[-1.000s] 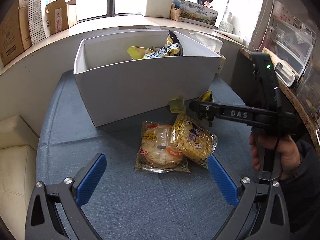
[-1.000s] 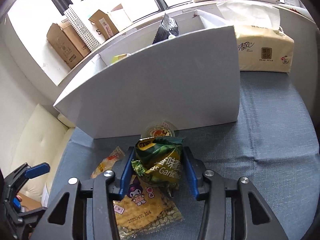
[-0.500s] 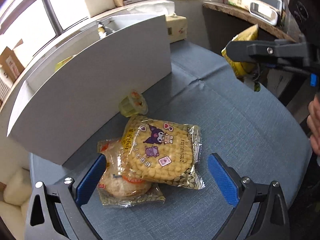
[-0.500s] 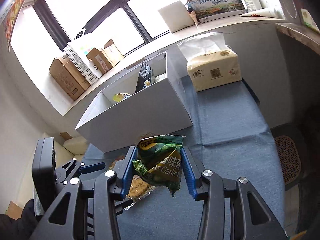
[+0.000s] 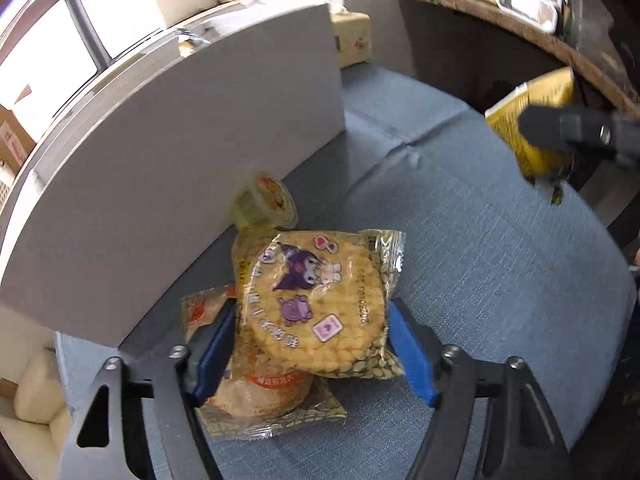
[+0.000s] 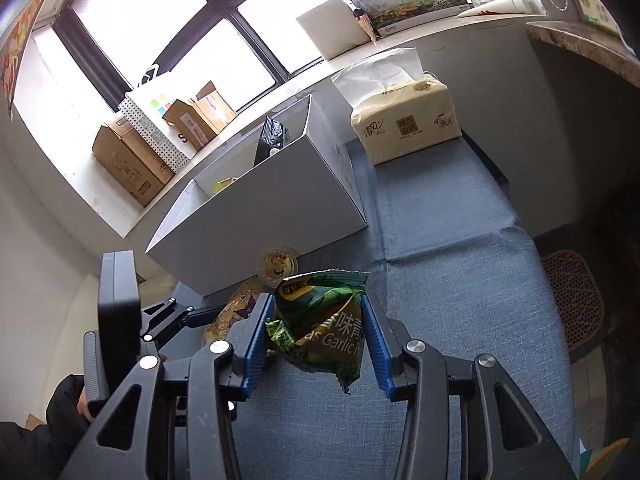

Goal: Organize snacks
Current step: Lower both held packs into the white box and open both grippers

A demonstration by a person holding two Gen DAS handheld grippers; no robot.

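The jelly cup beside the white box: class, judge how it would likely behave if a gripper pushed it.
The jelly cup looks small and probably light, so a nudge would likely slide it across the blue cloth. It lies tilted by the white box, round-walled, so it may roll. Its thin plastic probably dents under firm jaws.

Daylit, fisheye-warped views

The window [image 6: 168, 40] at 11 o'clock was blown out white; edges curved hard, and the left view was motion-blurred.

Left wrist view sits low, close to the table [image 5: 480, 280]; right looks down from higher; both share the white box [image 6: 280, 208].
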